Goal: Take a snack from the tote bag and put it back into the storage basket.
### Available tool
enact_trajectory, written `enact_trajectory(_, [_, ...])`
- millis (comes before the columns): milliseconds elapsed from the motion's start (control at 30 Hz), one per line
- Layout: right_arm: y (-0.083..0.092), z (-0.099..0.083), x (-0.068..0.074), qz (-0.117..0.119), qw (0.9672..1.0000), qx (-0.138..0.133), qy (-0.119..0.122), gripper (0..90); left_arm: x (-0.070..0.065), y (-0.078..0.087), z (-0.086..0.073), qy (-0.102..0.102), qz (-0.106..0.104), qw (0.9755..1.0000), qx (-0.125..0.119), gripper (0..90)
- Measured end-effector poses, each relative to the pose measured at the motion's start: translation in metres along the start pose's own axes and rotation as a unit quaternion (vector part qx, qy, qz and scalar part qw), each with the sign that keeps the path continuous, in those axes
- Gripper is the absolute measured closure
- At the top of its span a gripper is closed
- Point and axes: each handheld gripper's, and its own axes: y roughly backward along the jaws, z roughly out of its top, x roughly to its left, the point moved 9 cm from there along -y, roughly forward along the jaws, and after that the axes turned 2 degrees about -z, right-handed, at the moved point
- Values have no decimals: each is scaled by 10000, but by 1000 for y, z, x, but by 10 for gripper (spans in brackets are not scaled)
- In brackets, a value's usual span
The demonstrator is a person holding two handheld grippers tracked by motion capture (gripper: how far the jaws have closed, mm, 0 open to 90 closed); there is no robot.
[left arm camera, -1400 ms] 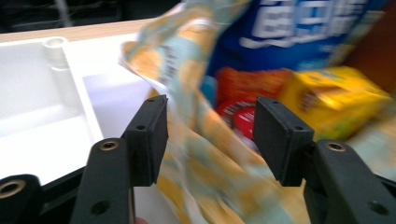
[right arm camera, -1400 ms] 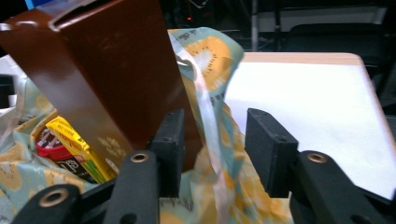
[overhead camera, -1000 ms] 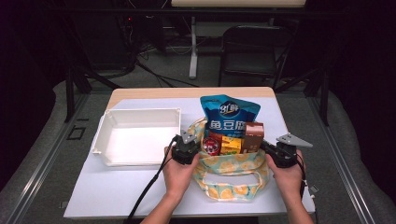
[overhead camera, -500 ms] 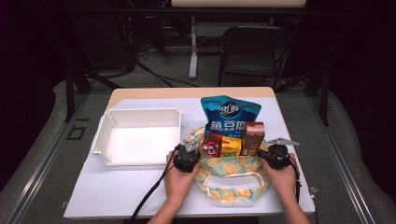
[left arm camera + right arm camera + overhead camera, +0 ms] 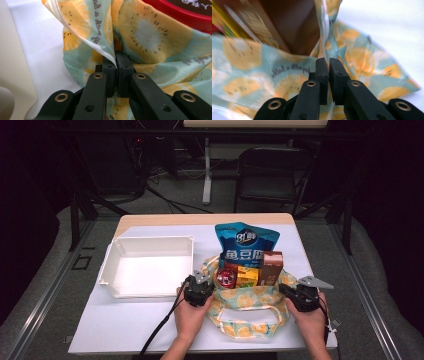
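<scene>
From above, I am holding my left gripper (image 5: 200, 290) and right gripper (image 5: 299, 295) at either side of the fruit-print bag (image 5: 247, 307), which is lying on the white tabletop (image 5: 125, 330) beside a white tray (image 5: 147, 245). Along my left gripper (image 5: 116, 63), the jaws are pinching the bag's (image 5: 155, 37) rim. Along my right gripper (image 5: 329, 67), the jaws are clamping the bag's (image 5: 362, 62) fabric beside a brown carton (image 5: 287, 25).
</scene>
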Motion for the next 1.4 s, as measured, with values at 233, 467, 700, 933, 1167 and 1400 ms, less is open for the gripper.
enact_trajectory(233, [-14,-15,-7,-100,9984,540,-128,841,0,0,0,21,-42,10000,-26,849])
enact_trajectory(467, [24,19,-3,-176,9986,-461,-214,660,0,0,0,19,-86,10000,-16,832])
enact_trajectory(700, [54,44,11,-272,9929,-1152,-124,506,0,1,0,6,-71,10000,-50,821])
enact_trajectory(933, [71,67,39,-227,9873,-1575,-17,324,0,1,0,-9,-76,10000,-59,820])
enact_trajectory(1167, [60,77,65,-333,9857,-1643,-155,223,0,1,0,-6,-73,10000,-64,818])
enact_trajectory(1400, [40,81,73,-602,9849,-1598,-277,189,-1,1,1,15,-101,9999,-102,814])
